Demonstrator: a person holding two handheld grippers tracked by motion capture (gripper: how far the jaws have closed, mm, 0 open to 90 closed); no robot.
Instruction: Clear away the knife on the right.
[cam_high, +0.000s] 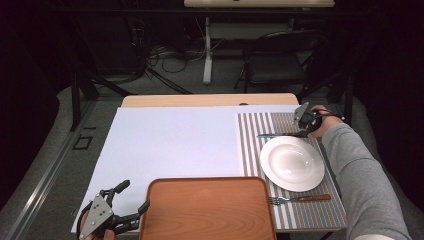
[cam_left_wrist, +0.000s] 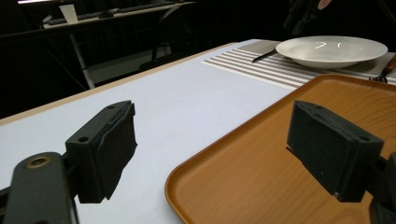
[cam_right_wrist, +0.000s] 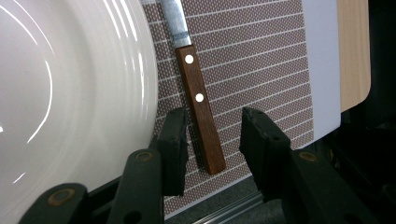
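Reaching for the knife (cam_right_wrist: 198, 109) is the step in hand: the right gripper (cam_right_wrist: 212, 140) sits at the far right of the striped placemat (cam_high: 250, 150), its jaws straddling the lower end of the wooden handle but standing apart from it, with a gap on the right side and the left jaw just beside the wood, so nothing is gripped yet. The knife lies flat on the placemat, just beyond the white plate (cam_high: 292, 163), its blade pointing toward the middle of the surface (cam_high: 175, 140). The fork (cam_high: 299, 199) lies on the near side of the plate, also on the placemat, untouched. The orange tray (cam_high: 207, 210) sits at the near edge of the surface with nothing on it, and the left gripper (cam_high: 131, 196) rests at the tray's left corner, its jaws wide apart with the corner of the tray between them, not pressing on it. Judging from this layout, the work looks like clearing the place setting onto the tray, and it is at the very start: knife, fork and plate are all in their set places. What is left is to close on the handle, lift the knife, carry it to the tray, and then deal with the other pieces.
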